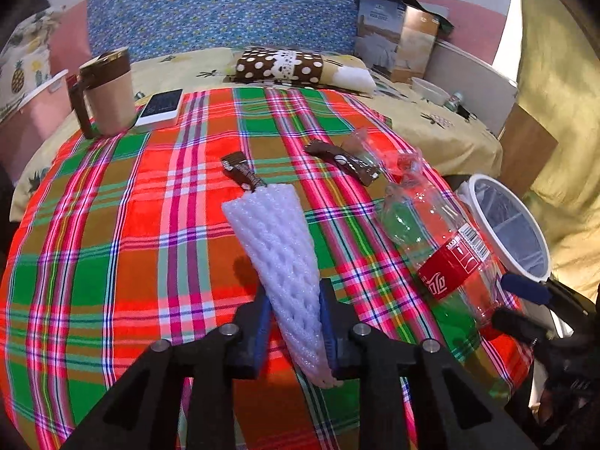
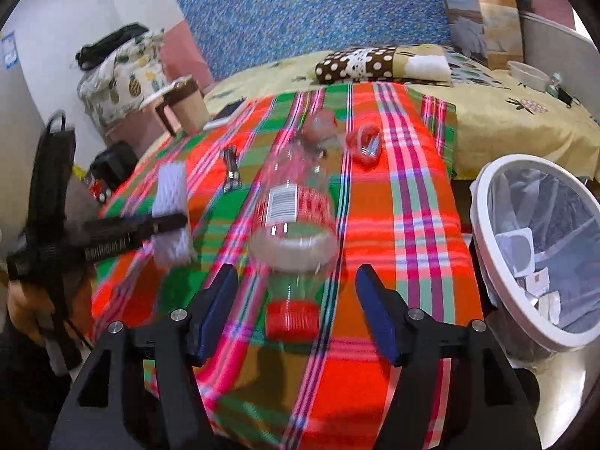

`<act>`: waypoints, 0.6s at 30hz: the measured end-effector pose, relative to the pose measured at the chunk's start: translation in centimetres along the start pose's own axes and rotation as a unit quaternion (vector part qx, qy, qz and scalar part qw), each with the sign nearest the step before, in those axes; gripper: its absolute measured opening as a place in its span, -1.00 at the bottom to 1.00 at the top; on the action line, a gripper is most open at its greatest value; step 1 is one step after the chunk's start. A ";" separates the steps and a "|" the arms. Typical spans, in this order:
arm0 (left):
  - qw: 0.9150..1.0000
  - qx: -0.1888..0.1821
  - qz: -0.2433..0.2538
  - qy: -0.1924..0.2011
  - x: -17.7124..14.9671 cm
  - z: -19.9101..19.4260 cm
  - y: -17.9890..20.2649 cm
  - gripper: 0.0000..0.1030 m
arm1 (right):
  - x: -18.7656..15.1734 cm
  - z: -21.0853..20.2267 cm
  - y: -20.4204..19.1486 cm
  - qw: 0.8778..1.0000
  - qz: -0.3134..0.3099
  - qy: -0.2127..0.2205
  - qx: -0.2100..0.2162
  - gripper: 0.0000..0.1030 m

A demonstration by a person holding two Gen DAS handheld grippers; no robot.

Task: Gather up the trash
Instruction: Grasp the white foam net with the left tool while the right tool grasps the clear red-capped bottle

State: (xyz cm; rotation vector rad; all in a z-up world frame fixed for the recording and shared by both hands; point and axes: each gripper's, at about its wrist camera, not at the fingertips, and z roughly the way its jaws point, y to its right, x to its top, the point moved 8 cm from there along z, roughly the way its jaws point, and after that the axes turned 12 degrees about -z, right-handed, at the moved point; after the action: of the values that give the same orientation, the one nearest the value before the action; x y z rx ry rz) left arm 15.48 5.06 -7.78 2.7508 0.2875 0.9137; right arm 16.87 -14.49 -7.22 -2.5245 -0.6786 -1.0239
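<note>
My left gripper (image 1: 295,300) is shut on a white foam net sleeve (image 1: 277,247) that lies on the plaid cloth; it also shows in the right wrist view (image 2: 170,210). My right gripper (image 2: 296,292) is open, its fingers either side of the capped end of a clear plastic cola bottle (image 2: 294,221) lying on the cloth; the bottle also shows in the left wrist view (image 1: 438,247). Two brown wrappers (image 1: 240,170) (image 1: 343,159) and a crumpled clear-and-red wrapper (image 1: 397,157) lie further back. A white trash bin (image 2: 540,247) stands off the right edge of the bed.
A beige mug (image 1: 108,93) and a white phone-like device (image 1: 161,107) sit at the far left of the cloth. A polka-dot pillow (image 1: 281,65), a box (image 1: 393,37) and a small bowl (image 1: 429,90) lie at the back of the bed.
</note>
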 end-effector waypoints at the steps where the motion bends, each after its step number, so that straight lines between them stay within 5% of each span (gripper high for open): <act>1: 1.000 -0.001 -0.007 0.000 -0.1 0.0 -0.2 -0.41 | 0.0 0.0 0.1 1.000 -0.001 0.003 -0.002 0.30; 4: 0.999 -0.005 -0.038 0.003 -0.1 0.0 -1.0 -0.19 | 1.0 1.2 -0.2 1.000 -0.009 0.000 -0.003 0.30; 18: 0.991 0.002 -0.128 0.023 -0.1 2.4 -2.3 -0.18 | 0.8 4.1 -0.9 0.998 -0.024 -0.053 -0.004 0.30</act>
State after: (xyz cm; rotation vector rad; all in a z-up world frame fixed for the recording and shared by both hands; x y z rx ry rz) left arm 16.56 6.88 -10.32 2.6181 0.6344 0.9088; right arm 19.17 -11.57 -9.33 -2.5965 -0.7685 -0.9145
